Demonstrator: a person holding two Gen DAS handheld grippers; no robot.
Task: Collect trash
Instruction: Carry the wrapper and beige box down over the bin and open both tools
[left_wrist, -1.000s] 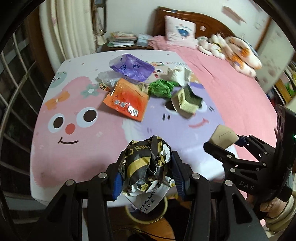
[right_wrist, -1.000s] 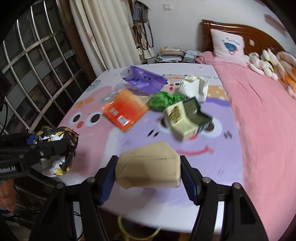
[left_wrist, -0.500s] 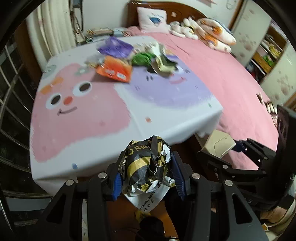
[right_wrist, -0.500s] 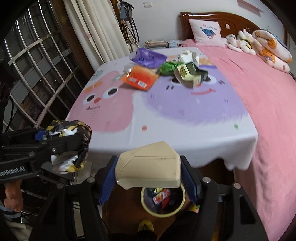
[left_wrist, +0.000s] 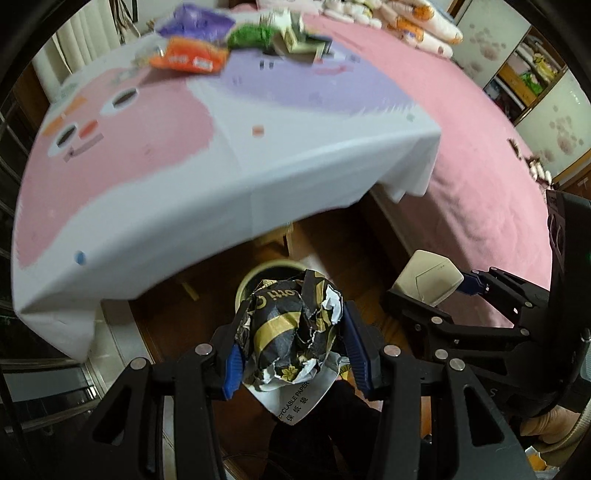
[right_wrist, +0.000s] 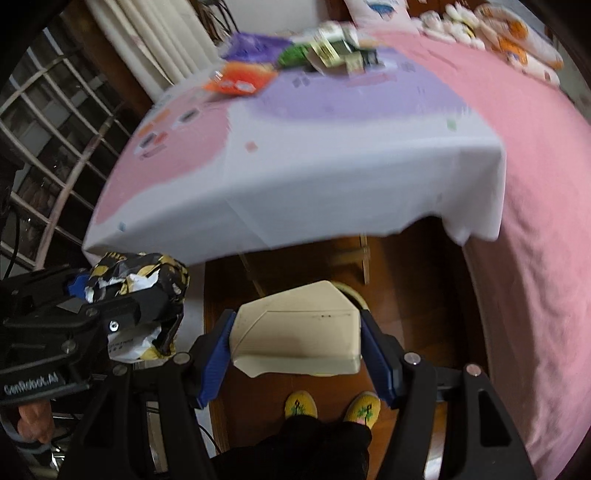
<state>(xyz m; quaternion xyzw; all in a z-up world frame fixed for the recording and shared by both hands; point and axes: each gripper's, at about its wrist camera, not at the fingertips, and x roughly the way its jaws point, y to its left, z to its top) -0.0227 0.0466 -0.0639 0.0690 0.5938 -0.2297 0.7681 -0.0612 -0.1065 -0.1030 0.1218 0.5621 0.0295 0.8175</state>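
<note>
My left gripper (left_wrist: 293, 332) is shut on a crumpled black-and-gold paper bag (left_wrist: 291, 332), held over the floor in front of the table. The rim of a pale round bin (left_wrist: 258, 271) shows just behind the bag. My right gripper (right_wrist: 297, 326) is shut on a beige carton (right_wrist: 295, 328), whose body hides most of the bin; a sliver of rim (right_wrist: 354, 293) peeks out. Each gripper appears in the other's view: the right one with its carton (left_wrist: 428, 280), the left one with its bag (right_wrist: 136, 277). More trash lies at the table's far end (left_wrist: 192, 61).
The table with its pink, purple and white cloth (left_wrist: 221, 177) overhangs the wooden floor. A pink bed (right_wrist: 535, 184) runs along the right. A window grille (right_wrist: 48, 122) is at the left. A person's yellow slippers (right_wrist: 301, 404) stand on the floor below the carton.
Both grippers have pulled back from over the table and dipped down towards the floor, each keeping its load. The bin under the table edge has come into view.
</note>
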